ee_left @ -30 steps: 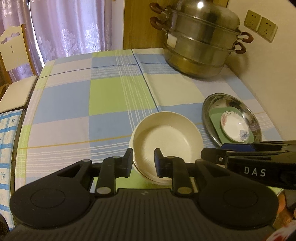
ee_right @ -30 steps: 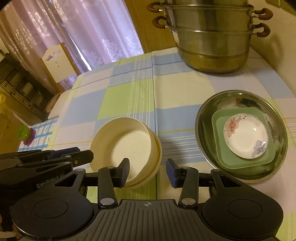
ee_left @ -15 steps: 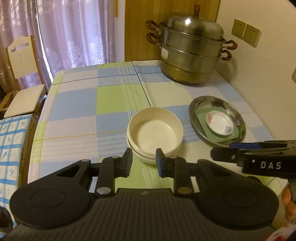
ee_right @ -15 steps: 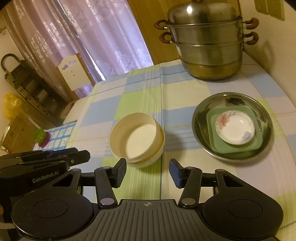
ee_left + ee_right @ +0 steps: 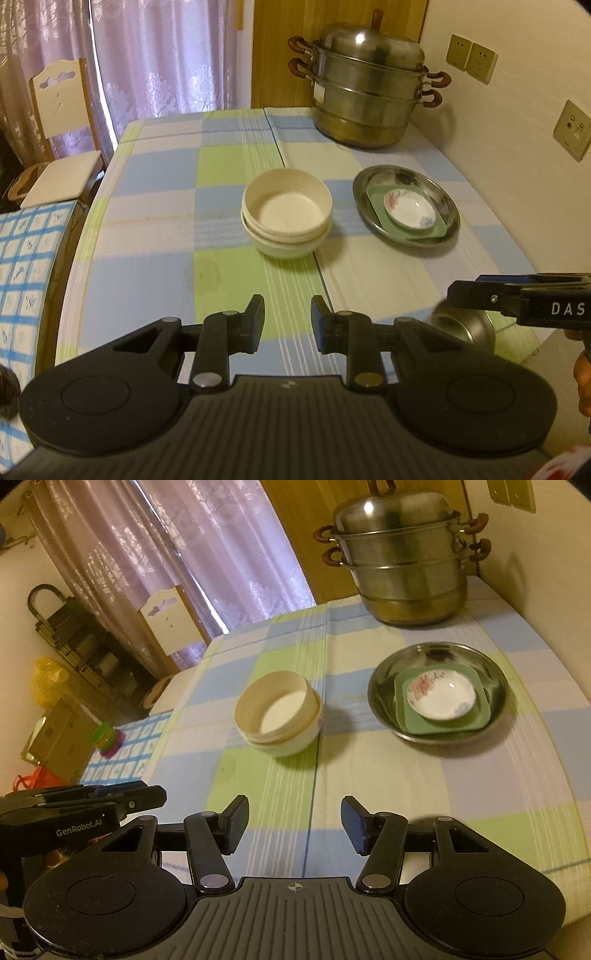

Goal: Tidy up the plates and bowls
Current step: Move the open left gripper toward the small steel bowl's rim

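Steamer pot (image 5: 369, 85) and dish (image 5: 437, 690): polished metal. Nested bowls (image 5: 286, 212): matt cream. Tablecloth (image 5: 229, 280): woven checked cloth.

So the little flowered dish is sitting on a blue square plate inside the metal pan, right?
Not quite: the square plate is green, not blue. The flowered dish does sit on it inside the metal pan, as the right wrist view shows.

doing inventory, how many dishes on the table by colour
cream bowls: 2, nested
steel: 3, steamer pot, round tray, small bowl at the near edge
green square plate: 1, in the tray
white floral saucer: 1, on the green plate
total: 7
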The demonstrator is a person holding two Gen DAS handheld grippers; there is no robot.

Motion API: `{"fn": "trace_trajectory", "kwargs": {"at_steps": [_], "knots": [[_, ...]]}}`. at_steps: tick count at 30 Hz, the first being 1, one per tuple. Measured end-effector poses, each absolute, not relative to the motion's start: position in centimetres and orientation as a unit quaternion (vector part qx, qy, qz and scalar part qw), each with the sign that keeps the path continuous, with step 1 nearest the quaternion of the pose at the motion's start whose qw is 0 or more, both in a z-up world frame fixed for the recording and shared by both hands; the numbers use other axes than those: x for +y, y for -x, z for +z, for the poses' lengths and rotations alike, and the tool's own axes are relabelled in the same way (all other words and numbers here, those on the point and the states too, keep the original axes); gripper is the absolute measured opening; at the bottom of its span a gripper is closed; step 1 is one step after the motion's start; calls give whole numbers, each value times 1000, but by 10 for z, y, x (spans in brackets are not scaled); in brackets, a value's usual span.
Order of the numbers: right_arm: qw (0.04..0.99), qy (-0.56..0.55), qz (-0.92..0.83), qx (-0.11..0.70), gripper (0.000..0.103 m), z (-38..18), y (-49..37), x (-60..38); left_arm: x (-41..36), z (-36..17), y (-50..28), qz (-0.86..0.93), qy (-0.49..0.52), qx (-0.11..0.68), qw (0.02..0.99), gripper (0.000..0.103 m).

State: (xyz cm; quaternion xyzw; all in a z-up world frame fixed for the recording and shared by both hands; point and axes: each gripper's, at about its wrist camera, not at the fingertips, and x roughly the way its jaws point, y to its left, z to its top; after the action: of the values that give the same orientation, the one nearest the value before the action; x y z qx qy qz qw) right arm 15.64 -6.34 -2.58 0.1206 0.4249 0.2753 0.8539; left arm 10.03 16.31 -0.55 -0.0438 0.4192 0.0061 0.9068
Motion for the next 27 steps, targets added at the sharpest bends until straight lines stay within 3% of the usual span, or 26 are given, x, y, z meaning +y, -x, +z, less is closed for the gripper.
{"fn": "trace_trajectory", "kwargs": {"at_steps": [27], "knots": [[832,-61,295,466,56,-68,-102,-158,65,-40,-32,38,83,458,884,25]]}}
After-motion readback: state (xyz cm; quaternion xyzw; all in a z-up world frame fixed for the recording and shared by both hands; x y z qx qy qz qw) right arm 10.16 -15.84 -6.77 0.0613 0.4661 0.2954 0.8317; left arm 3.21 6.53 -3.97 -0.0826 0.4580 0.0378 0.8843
